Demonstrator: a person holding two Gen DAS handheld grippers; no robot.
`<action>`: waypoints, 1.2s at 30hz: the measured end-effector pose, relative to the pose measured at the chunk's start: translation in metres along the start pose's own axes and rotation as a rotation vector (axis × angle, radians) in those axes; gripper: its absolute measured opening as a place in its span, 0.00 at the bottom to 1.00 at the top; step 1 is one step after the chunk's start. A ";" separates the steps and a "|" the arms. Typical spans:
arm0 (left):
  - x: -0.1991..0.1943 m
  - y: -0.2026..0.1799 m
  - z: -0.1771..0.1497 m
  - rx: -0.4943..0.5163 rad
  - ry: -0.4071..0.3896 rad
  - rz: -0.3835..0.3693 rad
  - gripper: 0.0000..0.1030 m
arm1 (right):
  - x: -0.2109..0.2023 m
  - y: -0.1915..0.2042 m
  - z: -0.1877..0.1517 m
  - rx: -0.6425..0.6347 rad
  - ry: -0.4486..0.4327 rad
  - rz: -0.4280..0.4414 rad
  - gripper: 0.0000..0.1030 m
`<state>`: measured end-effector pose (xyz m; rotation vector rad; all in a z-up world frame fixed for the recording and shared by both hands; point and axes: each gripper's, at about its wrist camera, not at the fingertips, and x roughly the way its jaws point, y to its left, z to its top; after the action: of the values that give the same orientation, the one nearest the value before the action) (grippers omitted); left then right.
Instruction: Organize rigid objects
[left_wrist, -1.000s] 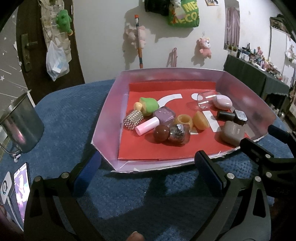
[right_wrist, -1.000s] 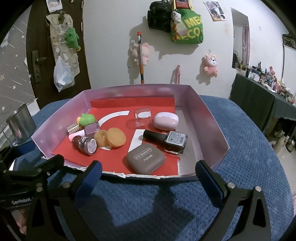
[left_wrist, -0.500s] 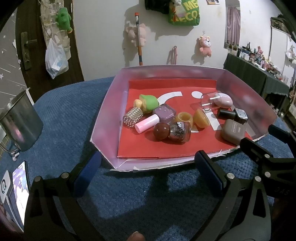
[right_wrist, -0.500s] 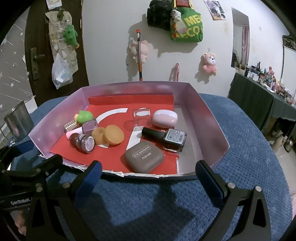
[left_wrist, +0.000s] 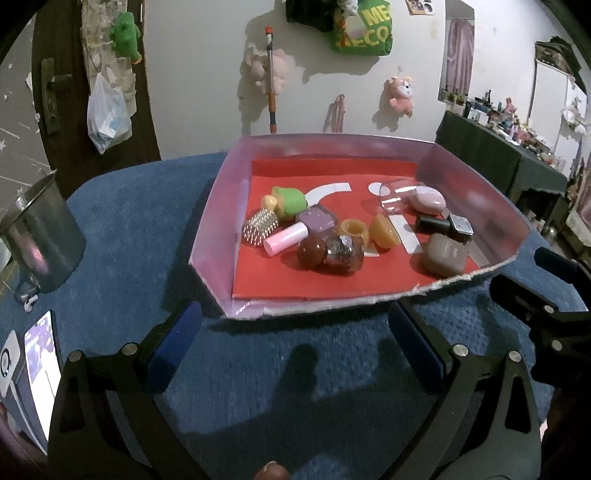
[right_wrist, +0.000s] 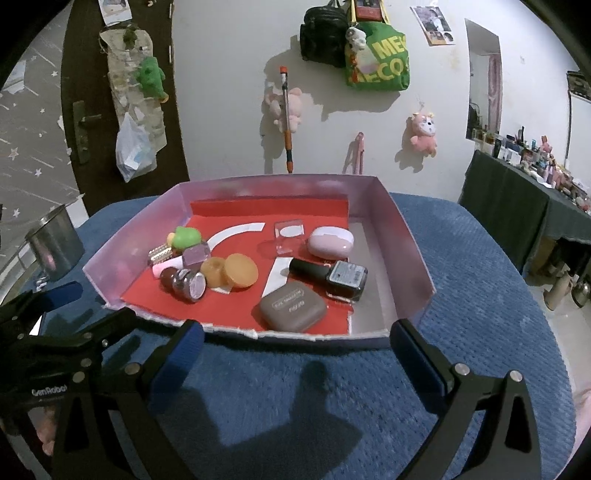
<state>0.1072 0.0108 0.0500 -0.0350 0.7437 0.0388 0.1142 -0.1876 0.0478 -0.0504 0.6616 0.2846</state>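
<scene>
Both grippers wide open and empty, just short of the tray.

Left gripper and right gripper hover over blue cloth — beyond, the pink tray holds a brown compact, dark polish bottle, then pale pink case farther back.

A: Dim indoor light from overhead and behind; the tongs cast soft shadows on the blue table.

B: Fisheye bends the edges, corners go black, slight blur throughout.
</scene>
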 end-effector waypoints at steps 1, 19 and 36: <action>-0.001 0.000 -0.003 -0.003 0.006 -0.008 1.00 | -0.003 -0.001 -0.002 -0.001 0.004 0.001 1.00; 0.010 -0.004 -0.042 0.007 0.130 -0.047 1.00 | -0.004 -0.013 -0.044 0.000 0.146 0.015 1.00; 0.014 -0.009 -0.045 0.036 0.163 -0.033 1.00 | 0.010 -0.017 -0.053 0.014 0.189 -0.011 1.00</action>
<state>0.0875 -0.0003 0.0079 -0.0160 0.9059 -0.0093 0.0947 -0.2084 -0.0014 -0.0676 0.8503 0.2666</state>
